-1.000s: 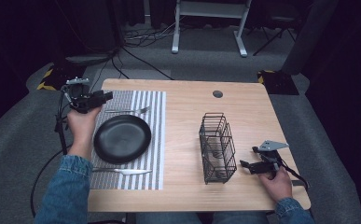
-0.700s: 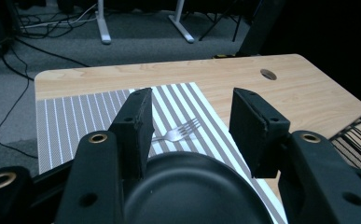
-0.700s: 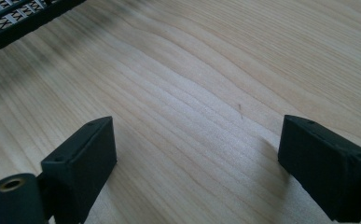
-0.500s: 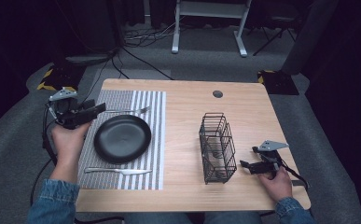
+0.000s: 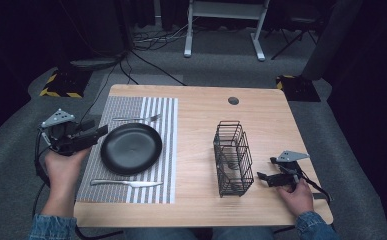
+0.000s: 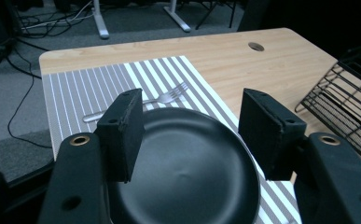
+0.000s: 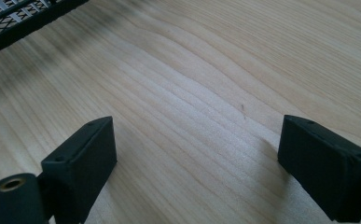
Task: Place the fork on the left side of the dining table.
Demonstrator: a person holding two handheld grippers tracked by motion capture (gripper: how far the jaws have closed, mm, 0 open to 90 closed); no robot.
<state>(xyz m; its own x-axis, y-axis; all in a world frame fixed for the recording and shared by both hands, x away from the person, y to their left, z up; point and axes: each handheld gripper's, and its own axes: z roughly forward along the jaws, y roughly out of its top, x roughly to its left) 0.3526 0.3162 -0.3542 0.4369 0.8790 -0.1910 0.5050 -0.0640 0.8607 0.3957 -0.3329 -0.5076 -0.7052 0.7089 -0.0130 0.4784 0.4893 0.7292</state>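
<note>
My left gripper (image 5: 100,133) hovers at the table's left edge, pointing right at a black plate (image 5: 131,148) on a striped placemat (image 5: 159,111). Its jaws have just been opening and stand open with nothing between them. In the left gripper view, that gripper (image 6: 192,130) looks over the plate (image 6: 192,182), with a fork (image 6: 162,99) lying beyond it. The fork (image 5: 137,118) lies behind the plate and a knife (image 5: 126,183) in front of it. My right gripper (image 5: 262,177) rests open on the table just right of a black wire basket (image 5: 233,157). In the right gripper view, my right gripper (image 7: 192,154) spans bare wood.
The wooden table (image 5: 201,125) has a cable hole (image 5: 233,100) near its back edge. The basket's edge (image 7: 24,18) shows in the right gripper view and the basket (image 6: 350,98) in the left gripper view. Cables and desk legs lie on the floor behind the table.
My left hand has moved from the placemat's back left corner toward the near left, off the table's edge beside the plate. Its jaws have spread wider. The right hand has stayed in place.
</note>
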